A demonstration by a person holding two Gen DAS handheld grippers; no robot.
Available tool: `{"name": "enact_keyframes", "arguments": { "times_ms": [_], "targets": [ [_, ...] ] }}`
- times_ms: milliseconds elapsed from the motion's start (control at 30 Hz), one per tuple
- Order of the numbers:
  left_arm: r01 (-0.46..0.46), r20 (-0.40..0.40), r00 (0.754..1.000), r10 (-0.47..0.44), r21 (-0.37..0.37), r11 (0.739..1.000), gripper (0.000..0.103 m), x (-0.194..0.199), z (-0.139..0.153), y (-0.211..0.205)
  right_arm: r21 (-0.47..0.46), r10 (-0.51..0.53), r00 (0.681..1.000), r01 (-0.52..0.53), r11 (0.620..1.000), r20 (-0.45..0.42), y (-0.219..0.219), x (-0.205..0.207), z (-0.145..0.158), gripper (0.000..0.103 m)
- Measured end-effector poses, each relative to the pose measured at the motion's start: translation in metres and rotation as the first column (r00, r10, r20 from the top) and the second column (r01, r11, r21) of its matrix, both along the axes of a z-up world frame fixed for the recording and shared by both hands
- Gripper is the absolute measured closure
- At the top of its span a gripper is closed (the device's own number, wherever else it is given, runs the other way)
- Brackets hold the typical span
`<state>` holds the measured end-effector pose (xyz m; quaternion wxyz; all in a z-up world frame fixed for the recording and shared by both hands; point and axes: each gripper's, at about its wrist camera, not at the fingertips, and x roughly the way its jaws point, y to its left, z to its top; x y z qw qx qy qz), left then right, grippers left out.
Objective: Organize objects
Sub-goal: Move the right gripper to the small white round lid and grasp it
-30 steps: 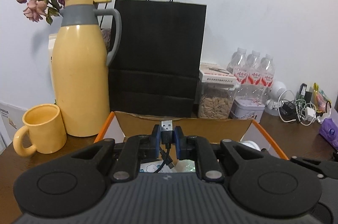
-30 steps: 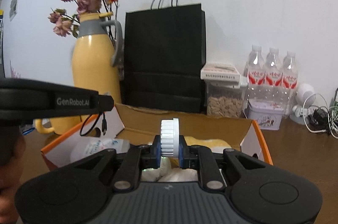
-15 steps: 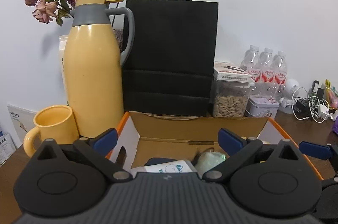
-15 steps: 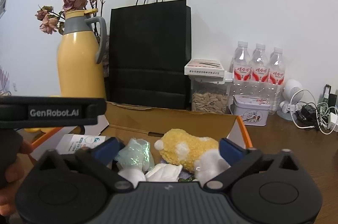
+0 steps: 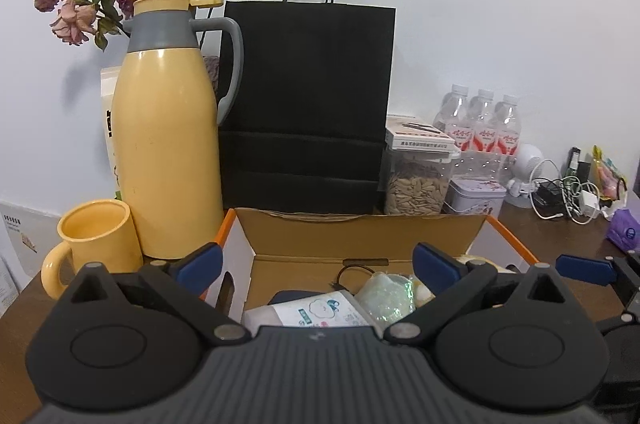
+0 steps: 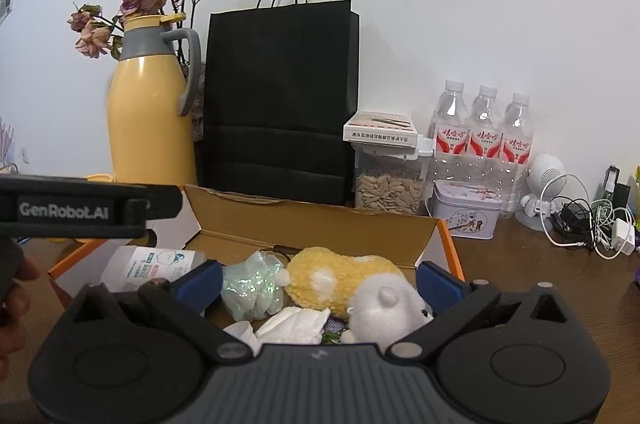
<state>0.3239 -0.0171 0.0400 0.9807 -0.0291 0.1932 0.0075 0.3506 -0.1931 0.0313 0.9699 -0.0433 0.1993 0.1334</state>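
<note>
both grippers are seen spread wide with nothing between the blue pads: the left gripper [image 5: 316, 264] and the right gripper [image 6: 318, 278] have just been opened, and each is held over the cardboard box [image 6: 320, 224] with its jaws released. inside the box a loose pile is shown — a yellow plush toy [image 6: 340, 278], a white plush toy [image 6: 384, 308] touching it at the near side, an iridescent wrapped bundle [image 6: 252, 284] just beside the yellow one, crumpled white tissue [image 6: 296, 322] at the near edge, a wet-wipe pack [image 5: 316, 310] towards the left wall, and a black cable [image 5: 352, 272] lying at the back.

the step in hand is judged to be a release into the box, now finished, so a fresh pick is called for next. no loose item waiting outside the box can be made out in either view; what is to be fetched cannot be told.

around the box, on the wooden table [image 6: 540, 264], a yellow thermos [image 5: 168, 152], a yellow mug [image 5: 96, 244], a black paper bag [image 5: 308, 104], a jar of seeds [image 6: 388, 188], a small tin [image 6: 466, 210] and water bottles [image 6: 486, 132] are ranged — a withdrawal clear of these is needed.
</note>
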Motion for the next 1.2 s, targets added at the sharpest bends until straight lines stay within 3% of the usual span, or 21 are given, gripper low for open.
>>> {"name": "enact_keyframes", "arguments": {
  "times_ms": [200, 633, 933, 1200],
  "targets": [
    [-0.007, 0.011, 1.0, 0.007, -0.048, 0.999, 0.0, -0.023, 0.002, 0.012, -0.016, -0.004, 1.0, 0.004, 1.0, 0.019, -0.003, -0.018, 0.004, 0.0],
    [-0.031, 0.004, 1.0, 0.031, -0.027, 0.999, 0.0, -0.09, -0.002, 0.029, -0.026, 0.038, 0.999, -0.038, 0.999, 0.018, -0.025, -0.098, -0.005, 0.0],
    [-0.055, -0.076, 0.996, 0.054, -0.005, 0.998, 0.0, -0.136, -0.023, 0.043, -0.058, 0.0, 0.998, -0.004, 0.998, -0.067, -0.061, -0.151, -0.028, 0.0],
    [-0.089, -0.115, 0.989, 0.088, -0.002, 0.996, 0.0, -0.167, -0.034, 0.054, -0.052, -0.06, 0.99, 0.054, 0.997, -0.124, -0.095, -0.169, -0.047, 0.0]
  ]
}}
